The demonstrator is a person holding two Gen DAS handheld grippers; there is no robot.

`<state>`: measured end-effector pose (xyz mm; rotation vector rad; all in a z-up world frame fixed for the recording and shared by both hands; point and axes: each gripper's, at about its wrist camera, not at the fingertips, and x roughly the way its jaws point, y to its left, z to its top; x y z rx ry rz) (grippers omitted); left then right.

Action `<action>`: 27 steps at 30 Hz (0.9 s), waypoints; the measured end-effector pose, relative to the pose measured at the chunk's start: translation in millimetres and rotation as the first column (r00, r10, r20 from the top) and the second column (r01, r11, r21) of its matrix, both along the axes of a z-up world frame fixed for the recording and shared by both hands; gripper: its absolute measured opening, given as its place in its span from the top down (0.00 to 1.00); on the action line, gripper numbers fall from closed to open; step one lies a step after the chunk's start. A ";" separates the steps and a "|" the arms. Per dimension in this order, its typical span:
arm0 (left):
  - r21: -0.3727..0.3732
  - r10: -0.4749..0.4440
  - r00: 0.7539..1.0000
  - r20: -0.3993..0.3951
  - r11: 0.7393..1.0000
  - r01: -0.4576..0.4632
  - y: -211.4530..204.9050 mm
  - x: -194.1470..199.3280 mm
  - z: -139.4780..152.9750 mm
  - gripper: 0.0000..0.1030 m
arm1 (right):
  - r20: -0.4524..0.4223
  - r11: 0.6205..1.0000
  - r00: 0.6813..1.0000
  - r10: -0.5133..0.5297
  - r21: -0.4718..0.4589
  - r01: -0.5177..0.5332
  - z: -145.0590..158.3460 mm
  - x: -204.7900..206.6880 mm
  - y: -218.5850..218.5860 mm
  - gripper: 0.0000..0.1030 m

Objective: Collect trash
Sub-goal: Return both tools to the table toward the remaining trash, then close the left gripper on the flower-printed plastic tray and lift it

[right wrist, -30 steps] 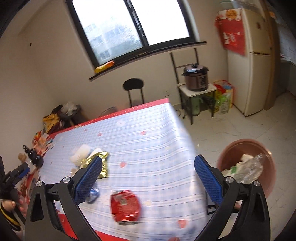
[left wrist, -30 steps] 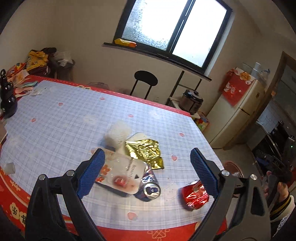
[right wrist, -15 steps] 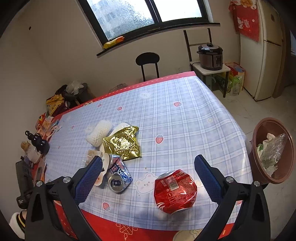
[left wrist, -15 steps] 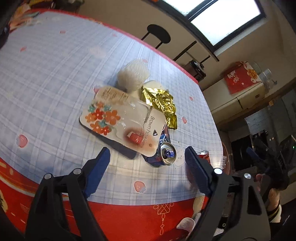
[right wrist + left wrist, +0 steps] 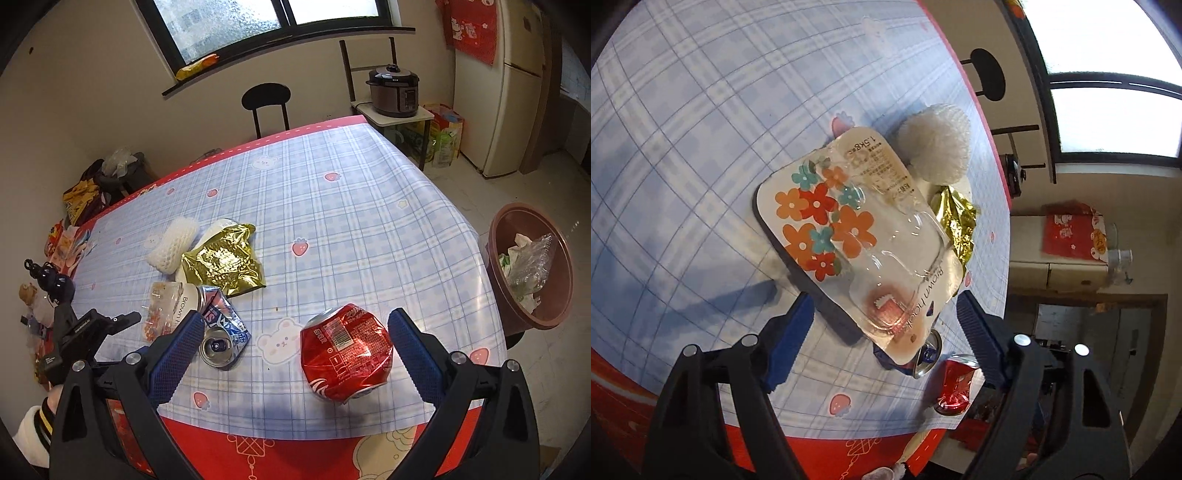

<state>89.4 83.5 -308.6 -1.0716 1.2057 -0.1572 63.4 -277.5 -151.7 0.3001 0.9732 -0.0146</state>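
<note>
Bin (image 5: 496,266) in R view only; flowers (image 5: 820,221) in L.

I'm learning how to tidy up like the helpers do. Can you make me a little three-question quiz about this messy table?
1. True or false: the crushed red can lies between the open jaws of the right hand-held gripper.
2. Where is the brown bin? A) on the table B) on the floor past the table's right edge C) on the windowsill
3. Fill in: the left hand-held gripper hovers over the flowered ____ pack.

Key:
1. True; the pads do not touch it.
2. B
3. plastic; its jaws have just been closing, with the pack's near end between them, untouched.
</note>
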 end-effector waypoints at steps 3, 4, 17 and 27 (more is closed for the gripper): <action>-0.040 0.048 0.999 -0.018 0.998 -0.049 2.1 2.2 -6.1 0.23 | -0.007 1.000 1.000 -0.015 -0.002 0.015 -2.0 -2.2 -2.2 0.05; -0.052 0.060 0.998 -0.024 0.997 -0.061 4.2 2.4 -9.4 0.22 | -0.011 1.000 1.000 -0.019 -0.003 0.019 -2.8 -2.3 -2.9 0.05; -0.073 0.149 0.987 -0.060 0.985 -0.153 13.2 11.1 -22.3 0.30 | -0.036 0.999 0.999 -0.035 -0.018 0.035 -2.4 -4.1 -9.2 0.05; -0.077 0.153 0.985 -0.077 0.984 -0.159 11.3 15.3 -31.1 0.40 | -0.050 0.999 0.998 -0.041 -0.009 0.041 -7.2 -2.7 -12.2 0.05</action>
